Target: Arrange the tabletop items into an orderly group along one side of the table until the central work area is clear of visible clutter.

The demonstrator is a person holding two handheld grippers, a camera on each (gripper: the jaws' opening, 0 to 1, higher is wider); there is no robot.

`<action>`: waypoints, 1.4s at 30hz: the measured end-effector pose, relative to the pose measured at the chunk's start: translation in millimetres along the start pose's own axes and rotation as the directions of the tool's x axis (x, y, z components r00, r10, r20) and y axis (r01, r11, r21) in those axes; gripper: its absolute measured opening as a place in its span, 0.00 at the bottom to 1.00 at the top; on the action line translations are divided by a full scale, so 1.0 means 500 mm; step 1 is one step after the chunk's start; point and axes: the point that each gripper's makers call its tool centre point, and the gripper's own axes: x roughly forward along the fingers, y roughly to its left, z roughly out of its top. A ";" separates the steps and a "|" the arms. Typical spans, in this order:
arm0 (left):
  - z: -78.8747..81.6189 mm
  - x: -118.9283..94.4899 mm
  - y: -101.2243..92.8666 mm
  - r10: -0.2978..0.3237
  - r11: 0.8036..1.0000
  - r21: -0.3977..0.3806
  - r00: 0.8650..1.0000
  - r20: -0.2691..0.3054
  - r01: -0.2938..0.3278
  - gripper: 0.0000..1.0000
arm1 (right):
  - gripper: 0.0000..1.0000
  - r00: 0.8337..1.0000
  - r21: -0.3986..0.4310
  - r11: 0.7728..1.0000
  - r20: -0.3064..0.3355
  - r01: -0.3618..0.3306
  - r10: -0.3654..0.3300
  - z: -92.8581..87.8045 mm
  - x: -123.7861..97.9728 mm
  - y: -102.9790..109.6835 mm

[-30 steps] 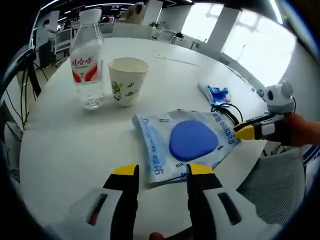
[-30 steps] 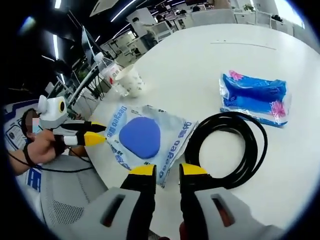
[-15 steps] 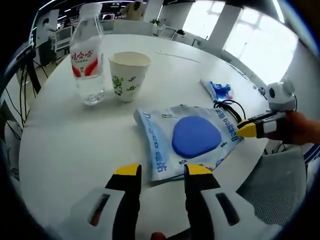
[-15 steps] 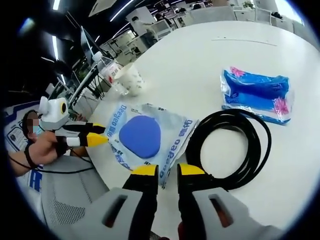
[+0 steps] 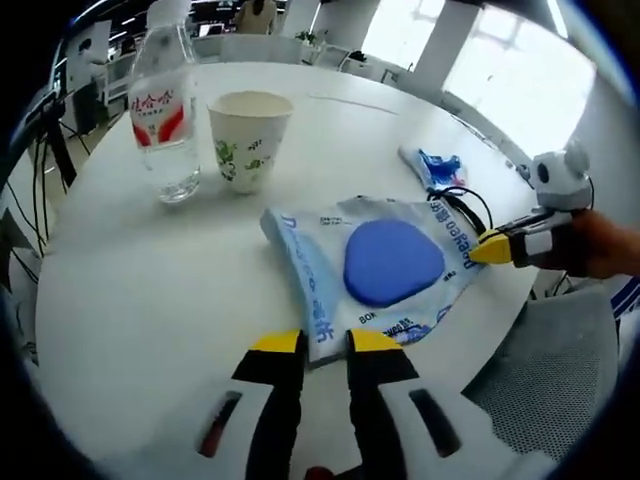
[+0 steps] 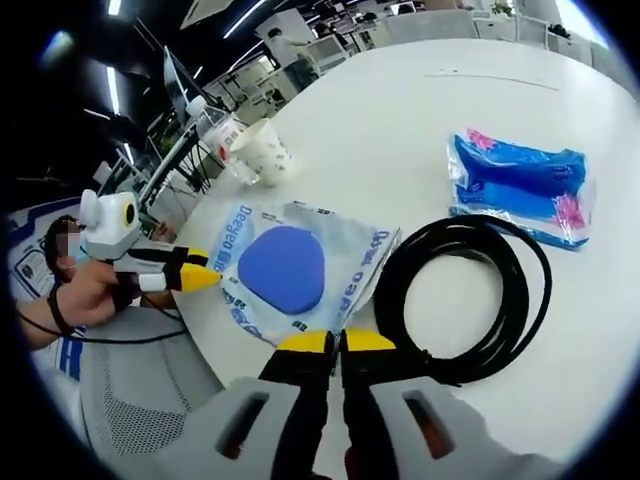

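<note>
Clutter sits toward the near rim of the round white table (image 5: 130,290). In the left gripper view, the clear packet (image 5: 375,270) with a blue pad inside lies at the near edge, and the left gripper (image 5: 325,345) has its yellow-tipped jaws nearly together at the packet's near border; whether they pinch it I cannot tell. Far left stand a water bottle (image 5: 162,115) and, just beside it, an open paper cup (image 5: 247,135) whose inside is not visible. A wide bare stretch of table lies left of the packet.

In the right gripper view, the right gripper (image 6: 335,343) has its jaws closed together at the packet's (image 6: 290,270) near edge, beside a black cable coil (image 6: 465,300). A blue wrapped pack (image 6: 525,185) lies far right, apart from the coil. Bare tabletop spreads beyond them.
</note>
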 end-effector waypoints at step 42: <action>0.083 0.029 -0.052 -0.063 0.997 -0.030 0.997 0.041 0.065 0.00 | 0.00 0.997 -0.202 0.978 0.071 0.048 -0.034 0.146 -0.049 -0.031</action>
